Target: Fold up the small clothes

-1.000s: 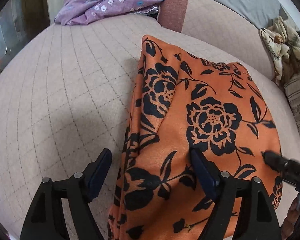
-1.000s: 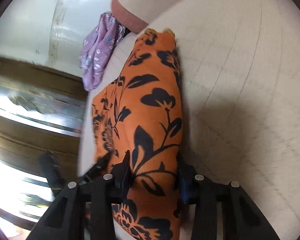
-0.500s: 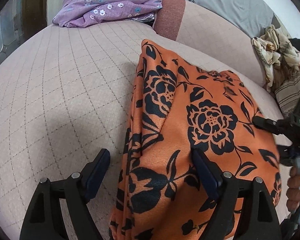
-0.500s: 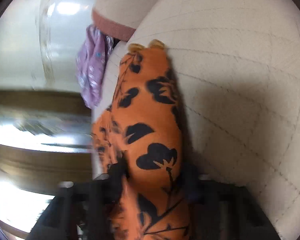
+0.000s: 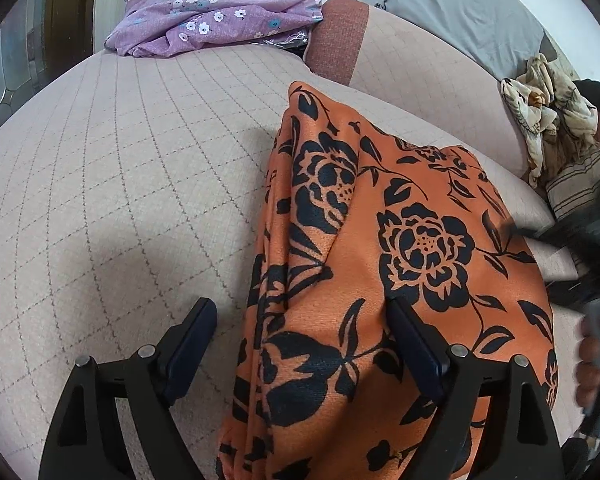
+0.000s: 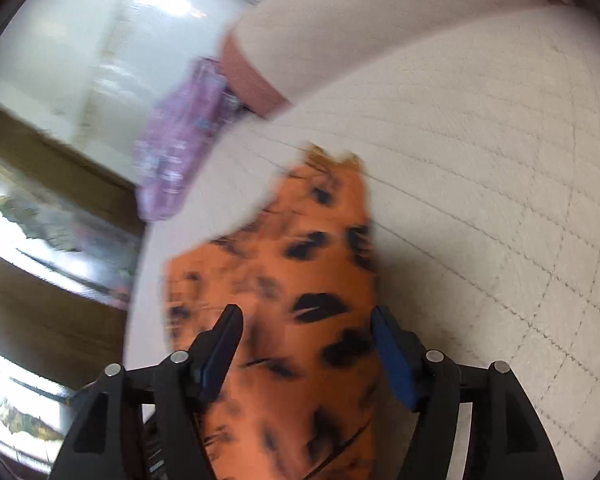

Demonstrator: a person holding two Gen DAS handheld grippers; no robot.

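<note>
An orange garment with a black flower print (image 5: 400,248) lies folded on the beige quilted cushion (image 5: 120,184). My left gripper (image 5: 302,344) stands open low over the garment's near left edge, with one finger above the cushion and the other above the cloth. My right gripper (image 6: 308,344) is opening its jaws. The orange garment (image 6: 300,280) lies loose between them, blurred. In the left wrist view the right gripper (image 5: 580,236) is a dark blur at the garment's right side, with a hand (image 5: 592,356) below it.
A purple flowered garment (image 5: 208,12) lies at the back left beside a rust-coloured cushion end (image 5: 336,44). A grey pillow (image 5: 460,12) and a crumpled cream cloth (image 5: 540,112) sit at the back right. Wooden furniture (image 6: 40,320) borders the cushion's edge.
The right gripper's jaws have spread apart from the fold of orange cloth they pinched, and it has shifted along the garment. The left gripper has barely moved.
</note>
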